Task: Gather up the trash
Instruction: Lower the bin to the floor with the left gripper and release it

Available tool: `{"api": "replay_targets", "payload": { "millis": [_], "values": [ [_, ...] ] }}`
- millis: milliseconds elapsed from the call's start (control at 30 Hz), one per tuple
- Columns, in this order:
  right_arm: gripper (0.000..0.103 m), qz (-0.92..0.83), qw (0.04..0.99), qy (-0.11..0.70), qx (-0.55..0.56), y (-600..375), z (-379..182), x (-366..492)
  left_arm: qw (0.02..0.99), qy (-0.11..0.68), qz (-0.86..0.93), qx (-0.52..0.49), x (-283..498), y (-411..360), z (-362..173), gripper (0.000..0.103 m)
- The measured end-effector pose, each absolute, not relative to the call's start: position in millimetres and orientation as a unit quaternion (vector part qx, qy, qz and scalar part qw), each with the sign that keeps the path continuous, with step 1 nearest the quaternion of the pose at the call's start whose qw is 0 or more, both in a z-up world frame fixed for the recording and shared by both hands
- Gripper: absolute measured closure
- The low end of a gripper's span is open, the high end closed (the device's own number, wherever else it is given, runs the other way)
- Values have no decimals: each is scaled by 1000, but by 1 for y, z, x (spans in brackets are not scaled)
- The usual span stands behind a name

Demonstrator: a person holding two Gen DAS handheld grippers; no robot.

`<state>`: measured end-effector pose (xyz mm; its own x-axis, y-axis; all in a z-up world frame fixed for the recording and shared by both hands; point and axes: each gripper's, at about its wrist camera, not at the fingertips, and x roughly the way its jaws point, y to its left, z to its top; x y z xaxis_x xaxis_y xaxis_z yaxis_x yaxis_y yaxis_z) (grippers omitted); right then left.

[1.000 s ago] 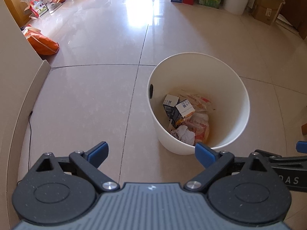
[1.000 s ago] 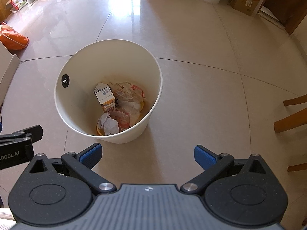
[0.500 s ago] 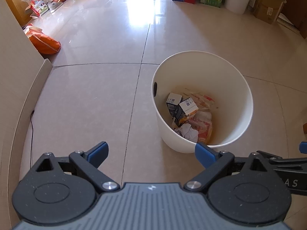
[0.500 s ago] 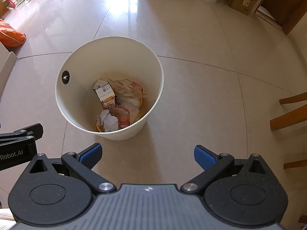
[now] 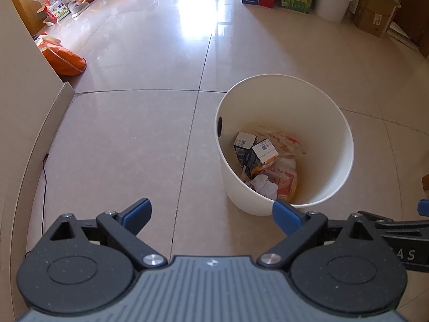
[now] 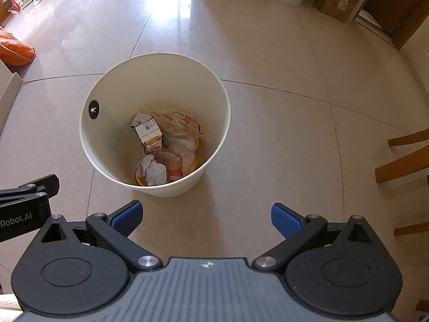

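Two grippers spread and empty: I note the bin (image 6: pixel 225 112) dead ahead of the right gripper (image 6: pixel 206 214), right of the left gripper (image 5: pixel 211 213)

Right tongs (image 6: pixel 206 218) spread wide and empty above the tiled floor (image 6: pixel 281 123), white trash bin (image 6: pixel 107 145) just ahead, cartons and wrappers (image 6: pixel 166 139) inside.
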<state>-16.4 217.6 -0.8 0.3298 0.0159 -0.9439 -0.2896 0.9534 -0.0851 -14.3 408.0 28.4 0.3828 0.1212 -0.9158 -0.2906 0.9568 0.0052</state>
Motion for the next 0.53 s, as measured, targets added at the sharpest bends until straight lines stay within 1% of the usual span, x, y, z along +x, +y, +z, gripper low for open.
{"api": "replay_targets", "payload": {
  "millis": [533],
  "values": [
    [0, 98, 808, 568, -122, 215, 2, -17, 827, 543, 120, -84, -14, 410, 29, 7]
  ]
}}
